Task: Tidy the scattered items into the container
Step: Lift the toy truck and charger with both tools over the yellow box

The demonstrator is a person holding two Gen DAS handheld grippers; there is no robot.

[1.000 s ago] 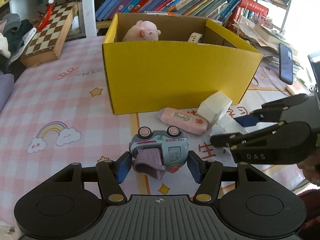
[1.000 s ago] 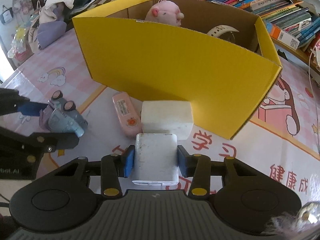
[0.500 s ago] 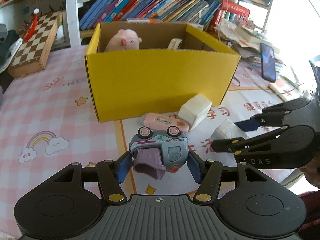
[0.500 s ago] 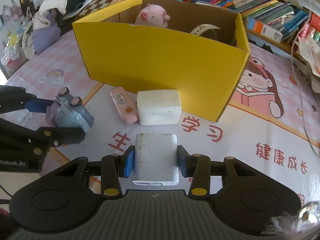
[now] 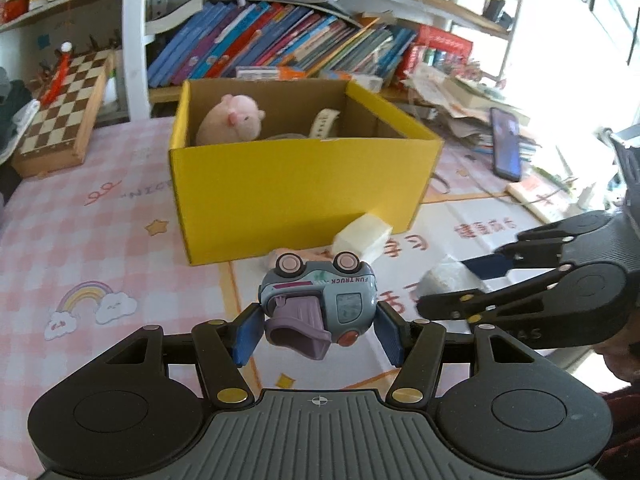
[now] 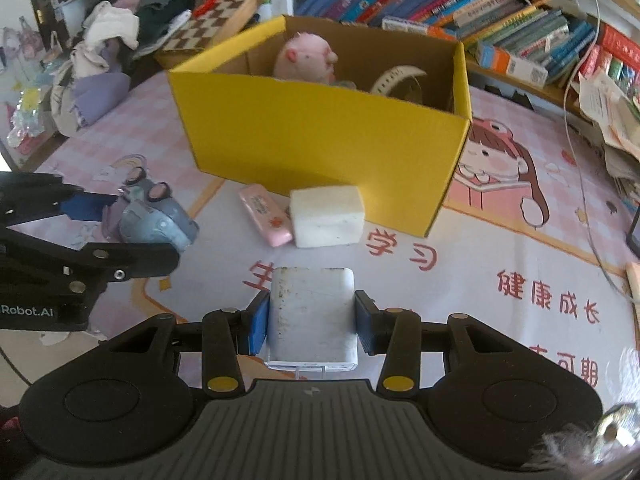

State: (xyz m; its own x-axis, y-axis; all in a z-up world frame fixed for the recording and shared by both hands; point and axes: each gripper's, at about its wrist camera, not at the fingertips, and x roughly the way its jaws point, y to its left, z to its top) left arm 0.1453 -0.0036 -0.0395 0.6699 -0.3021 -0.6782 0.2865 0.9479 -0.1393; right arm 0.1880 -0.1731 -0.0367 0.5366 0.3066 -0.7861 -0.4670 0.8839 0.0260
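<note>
My left gripper is shut on a blue-grey toy truck, held above the table in front of the yellow box. My right gripper is shut on a white charger block, also lifted off the table. The box holds a pink plush pig and a cream strap. A white foam block and a pink eraser lie on the table against the box's near wall. In the left wrist view the right gripper shows at the right; in the right wrist view the left gripper with the truck shows at the left.
A chessboard leans at the back left. Bookshelves run behind the box. A phone and piled papers lie at the right. Clothes heap at the table's far left. A cable crosses the mat on the right.
Both grippers have risen and drawn back from the box with their loads still held. More of the box's inside now shows.
</note>
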